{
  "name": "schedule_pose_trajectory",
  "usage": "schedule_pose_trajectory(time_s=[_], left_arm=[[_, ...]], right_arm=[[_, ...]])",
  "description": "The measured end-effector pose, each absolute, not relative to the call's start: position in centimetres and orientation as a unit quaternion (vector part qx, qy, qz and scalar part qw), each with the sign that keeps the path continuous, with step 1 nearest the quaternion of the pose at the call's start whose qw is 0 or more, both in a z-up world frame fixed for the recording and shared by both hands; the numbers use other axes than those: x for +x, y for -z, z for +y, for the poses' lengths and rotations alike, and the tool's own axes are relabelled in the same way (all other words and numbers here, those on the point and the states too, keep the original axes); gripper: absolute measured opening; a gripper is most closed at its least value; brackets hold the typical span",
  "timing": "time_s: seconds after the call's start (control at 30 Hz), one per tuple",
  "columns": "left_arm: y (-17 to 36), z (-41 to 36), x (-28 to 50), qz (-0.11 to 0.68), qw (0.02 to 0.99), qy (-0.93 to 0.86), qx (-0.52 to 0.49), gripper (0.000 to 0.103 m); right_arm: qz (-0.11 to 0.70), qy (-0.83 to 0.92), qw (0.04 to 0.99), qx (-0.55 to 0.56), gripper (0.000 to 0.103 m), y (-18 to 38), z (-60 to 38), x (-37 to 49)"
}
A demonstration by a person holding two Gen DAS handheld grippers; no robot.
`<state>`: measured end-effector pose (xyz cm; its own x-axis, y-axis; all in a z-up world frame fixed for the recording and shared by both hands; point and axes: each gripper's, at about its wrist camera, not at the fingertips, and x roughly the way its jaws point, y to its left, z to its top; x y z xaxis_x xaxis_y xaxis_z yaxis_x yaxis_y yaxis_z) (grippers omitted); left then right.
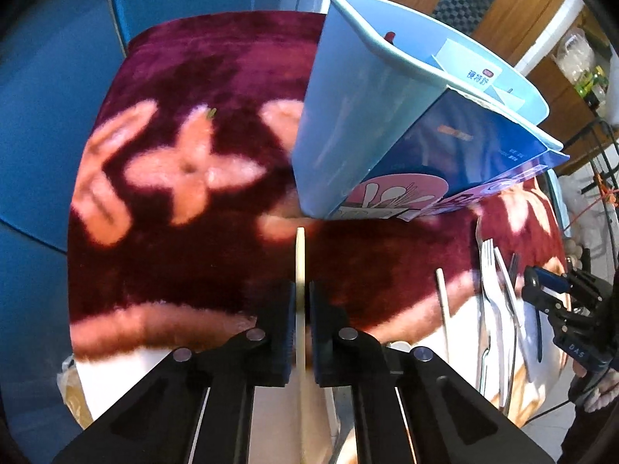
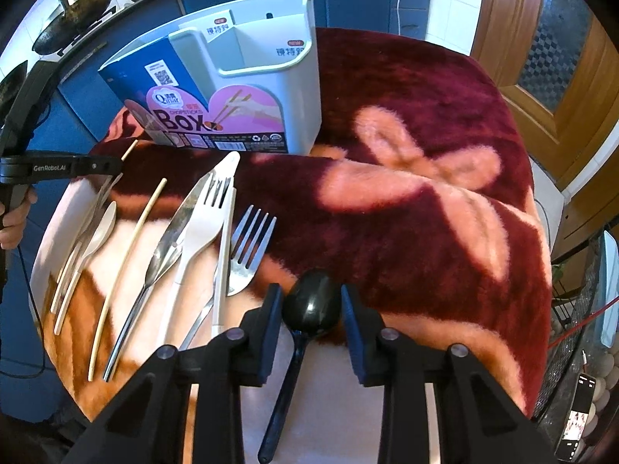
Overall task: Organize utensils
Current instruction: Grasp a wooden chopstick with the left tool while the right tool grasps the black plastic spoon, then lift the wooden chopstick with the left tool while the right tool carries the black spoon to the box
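Note:
My left gripper is shut on a cream chopstick and holds it above the blanket, its tip pointing at the foot of the light-blue chopsticks box. The box also shows in the right wrist view, standing upright with open compartments. My right gripper is open, its jaws on either side of the bowl of a black spoon that lies on the table. To its left lie a metal fork, a white fork, a metal knife, a cream chopstick and a cream spoon.
A dark red blanket with pink flowers covers the round table. Blue cabinets stand behind it. A wok and kettle sit on the counter. A wooden door is at the right. A phone lies at the lower right.

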<state>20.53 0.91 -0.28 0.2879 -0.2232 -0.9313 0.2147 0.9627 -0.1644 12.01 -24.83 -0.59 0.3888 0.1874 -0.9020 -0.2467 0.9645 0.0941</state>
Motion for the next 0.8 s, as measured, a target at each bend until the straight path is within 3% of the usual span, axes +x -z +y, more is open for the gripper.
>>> schedule_pose_trajectory(time_s=[0.23,0.8], left_arm=[[-1.2,2.3,18.1,0.533,0.835,0.134,-0.023,0.004],[-14.3,2.7,11.3,0.244,0.958,0.14,-0.044,0.004]], right_arm=[[0.498,-0.132,0.857,0.001,0.032,-0.3,-25.2,10.6],[0.302,-0.13,0.944,0.023,0.032,-5.4,-24.9,5.6]])
